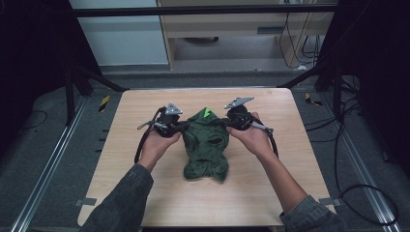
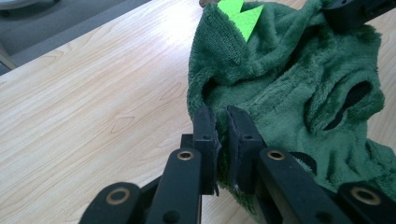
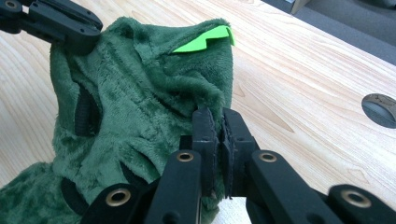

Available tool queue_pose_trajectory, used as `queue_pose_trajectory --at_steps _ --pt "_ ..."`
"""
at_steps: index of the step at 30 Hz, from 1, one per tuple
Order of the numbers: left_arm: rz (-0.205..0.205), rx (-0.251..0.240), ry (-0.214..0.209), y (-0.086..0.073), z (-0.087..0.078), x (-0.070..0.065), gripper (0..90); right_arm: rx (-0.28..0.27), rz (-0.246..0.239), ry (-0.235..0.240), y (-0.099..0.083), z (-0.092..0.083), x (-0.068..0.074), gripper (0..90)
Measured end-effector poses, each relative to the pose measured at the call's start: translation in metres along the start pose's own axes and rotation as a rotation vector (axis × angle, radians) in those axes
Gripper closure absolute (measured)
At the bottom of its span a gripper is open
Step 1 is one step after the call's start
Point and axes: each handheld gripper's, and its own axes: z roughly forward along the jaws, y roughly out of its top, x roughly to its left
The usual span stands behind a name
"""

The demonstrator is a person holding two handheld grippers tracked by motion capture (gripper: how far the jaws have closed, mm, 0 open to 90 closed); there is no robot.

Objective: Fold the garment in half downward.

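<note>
I have both grippers clamped on a dark green fleece garment [image 1: 205, 145] that lies near the middle of the tabletop [image 1: 145, 193], a little toward the far edge. In the high view my left gripper [image 1: 183, 126] bites the garment's left upper edge and my right gripper [image 1: 226, 123] bites its right upper edge, so the top of the cloth is lifted and stretched between them while the lower part rests bunched on the wood, nearer to the edge on my side. From the left gripper view I see the left gripper [image 2: 223, 122] with its jaws drawn narrow, a fold of the plush fabric [image 2: 289, 93] pinched between the pads. The right gripper view shows the same for the right gripper [image 3: 219, 122]: jaws close together with a fold of the fleece [image 3: 140, 116] caught between them. A bright green zigzag patch [image 1: 207, 112] sits at the top of the garment, between the two grips, and I can see it clearly in both gripper views [image 2: 240, 17] [image 3: 203, 41]. The cloth has dark slit-like openings [image 1: 213, 141] in its front. Each hand [image 1: 155, 145] wraps its gripper's body from below, with a sleeve reaching back to the near edge.
</note>
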Motion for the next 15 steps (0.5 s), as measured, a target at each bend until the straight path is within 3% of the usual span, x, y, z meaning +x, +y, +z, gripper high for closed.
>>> queue_pose_trajectory --at_steps 9,15 --pt "0.038 0.009 -0.009 -0.013 -0.006 -0.017 82.8 0.001 -0.029 0.005 -0.021 -0.005 0.012 85.1" --pt "0.041 0.011 -0.016 -0.018 -0.010 -0.023 82.7 -0.004 -0.030 0.016 -0.029 -0.011 0.017 85.0"
